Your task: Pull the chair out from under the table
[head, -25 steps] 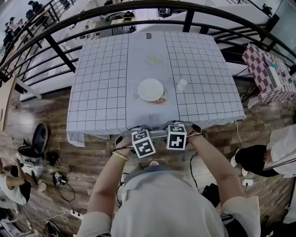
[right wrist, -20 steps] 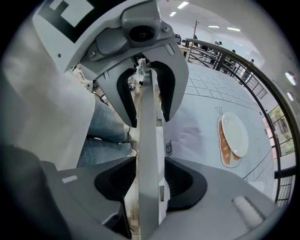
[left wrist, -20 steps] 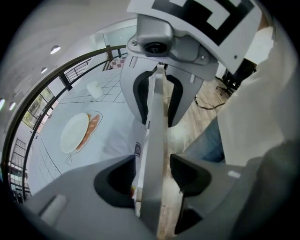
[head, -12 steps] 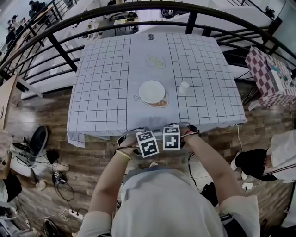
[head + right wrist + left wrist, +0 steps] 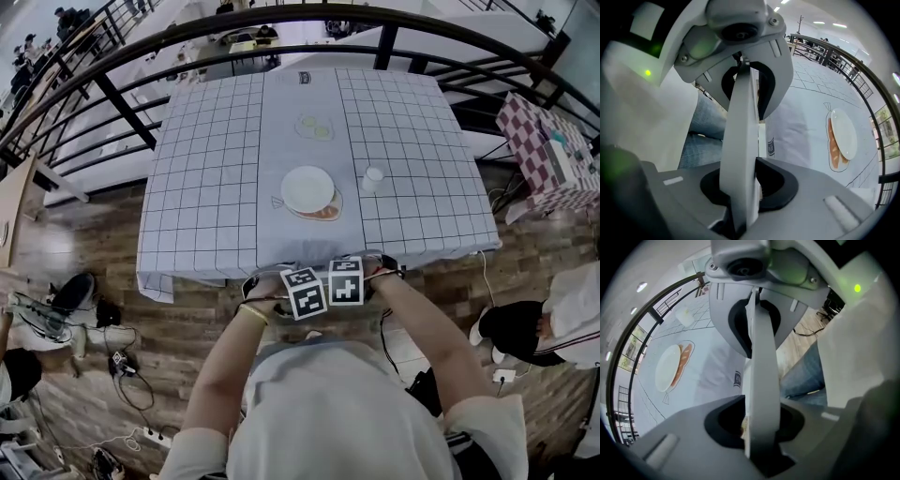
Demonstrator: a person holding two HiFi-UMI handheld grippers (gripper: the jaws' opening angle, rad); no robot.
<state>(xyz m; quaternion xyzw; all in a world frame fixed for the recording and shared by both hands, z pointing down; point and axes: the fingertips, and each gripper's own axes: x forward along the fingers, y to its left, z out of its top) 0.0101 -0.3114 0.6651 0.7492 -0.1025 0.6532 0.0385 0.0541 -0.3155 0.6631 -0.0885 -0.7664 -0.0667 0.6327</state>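
Observation:
The chair shows only as its pale grey top rail (image 5: 761,380), tucked against the near edge of the table (image 5: 216,187). In the head view my hands and both marker cubes hide it. My left gripper (image 5: 761,427) points straight down and straddles the rail. Its jaws are closing, with dark gaps still on both sides of the rail. My right gripper (image 5: 740,187) straddles the same rail (image 5: 740,131) close beside it. Its jaws are closing too, and a gap shows beside the rail. In the head view the left gripper (image 5: 306,292) and right gripper (image 5: 345,281) sit side by side.
On the checked tablecloth stand a white plate (image 5: 307,188) and a small white cup (image 5: 373,178). A dark curved railing (image 5: 122,103) runs behind the table. Another checked table (image 5: 548,150) and a crouching person (image 5: 525,323) are at the right. Cables (image 5: 122,366) lie on the wooden floor at the left.
The two marker cubes have drawn closer together and sunk slightly at the table's near edge. The short grey bar seen between my hands earlier is now covered.

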